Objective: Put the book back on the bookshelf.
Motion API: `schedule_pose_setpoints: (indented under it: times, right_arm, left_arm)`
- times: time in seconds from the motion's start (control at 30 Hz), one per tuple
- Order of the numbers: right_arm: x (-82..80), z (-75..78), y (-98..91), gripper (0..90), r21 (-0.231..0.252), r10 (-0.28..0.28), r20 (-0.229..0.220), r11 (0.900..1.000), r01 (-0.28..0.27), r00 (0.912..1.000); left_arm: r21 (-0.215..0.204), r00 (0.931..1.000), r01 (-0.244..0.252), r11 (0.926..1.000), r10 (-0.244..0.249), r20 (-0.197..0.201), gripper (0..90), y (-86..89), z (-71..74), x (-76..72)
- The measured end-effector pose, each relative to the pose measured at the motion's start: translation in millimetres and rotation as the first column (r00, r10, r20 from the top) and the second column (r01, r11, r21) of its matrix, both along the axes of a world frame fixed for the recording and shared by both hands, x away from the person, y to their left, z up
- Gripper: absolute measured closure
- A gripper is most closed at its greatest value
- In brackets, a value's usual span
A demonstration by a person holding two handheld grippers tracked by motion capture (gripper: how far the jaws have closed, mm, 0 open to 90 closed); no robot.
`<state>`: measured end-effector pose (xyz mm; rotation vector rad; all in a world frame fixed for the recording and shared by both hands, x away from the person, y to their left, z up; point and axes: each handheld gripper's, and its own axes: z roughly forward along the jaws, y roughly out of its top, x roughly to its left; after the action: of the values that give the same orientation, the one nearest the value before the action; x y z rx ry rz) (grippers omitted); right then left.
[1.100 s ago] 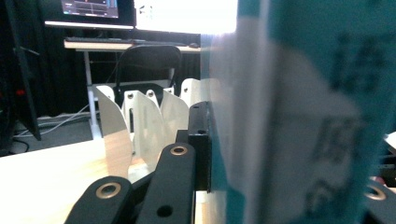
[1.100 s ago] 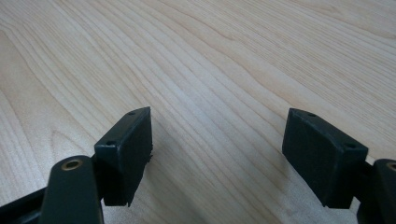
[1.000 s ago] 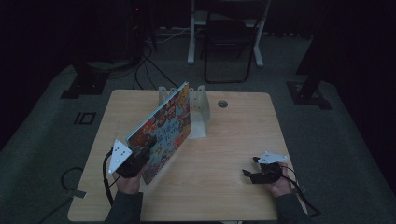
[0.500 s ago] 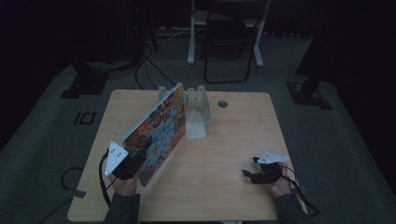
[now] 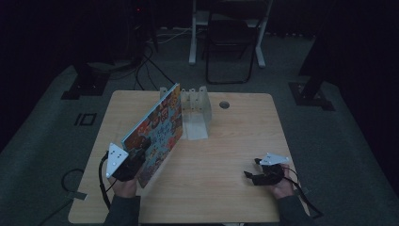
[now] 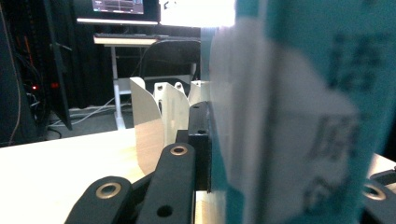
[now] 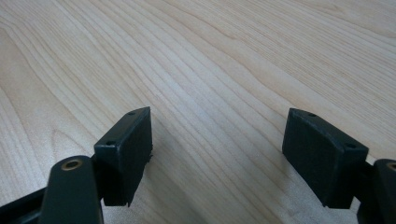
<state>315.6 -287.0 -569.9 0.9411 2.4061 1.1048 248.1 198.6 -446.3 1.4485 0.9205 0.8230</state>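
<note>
High view: the left gripper (image 5: 134, 162), at the near-left of the wooden counter (image 5: 235, 141), holds a large, thin picture book (image 5: 157, 132) by its near lower corner. The book stands on edge, tilted, its far end reaching the white slotted rack (image 5: 195, 110) at the counter's far middle. The cover is crowded with coloured figures; no lettering is legible here. The right gripper (image 5: 251, 176) rests on the near-right of the counter, well apart from the book.

Left gripper view: the jaws are clamped on the book (image 6: 299, 116), whose teal and white cover bears large printed characters, too blurred to read. The rack (image 6: 159, 116) stands beyond.

Right gripper view: the jaws stand wide apart over bare wood (image 7: 210, 56), holding nothing.
</note>
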Motion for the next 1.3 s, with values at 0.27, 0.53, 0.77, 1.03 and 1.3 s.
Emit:
schedule_pose_setpoints:
  times: [0.27, 0.53, 0.77, 1.03, 1.3]
  right_arm:
    - [0.0, 0.0, 0.0, 23.8, 0.0, 0.0, 0.0, 1.0, 0.0, 1.0]
    - [-0.1, 0.0, 0.1, 23.8, 0.0, 0.0, -0.001, 1.0, 0.0, 1.0]
    - [-0.1, 0.0, 0.1, 23.8, 0.0, 0.001, 0.0, 1.0, -0.001, 1.0]
    - [-0.2, 0.0, 0.1, 23.8, -0.001, 0.002, 0.001, 1.0, -0.002, 1.0]
    - [-0.2, 0.0, 0.2, 23.8, -0.001, 0.002, 0.001, 1.0, -0.002, 1.0]
  left_arm:
    - [0.001, 1.0, -0.008, 1.0, 0.008, 0.002, 81.3, -0.6, 0.9, 1.1]
    - [0.003, 0.9995, -0.031, 0.9995, 0.031, -0.001, 81.3, 1.1, 0.2, 1.2]
    - [0.001, 0.9988, -0.048, 0.9988, 0.048, -0.001, 81.3, 1.7, 0.0, 1.4]
    - [0.007, 0.998, -0.064, 0.998, 0.064, -0.002, 81.3, 0.9, -0.6, 3.4]
    - [0.009, 0.9972, -0.075, 0.9971, 0.075, -0.001, 81.3, -0.8, -1.4, 7.0]
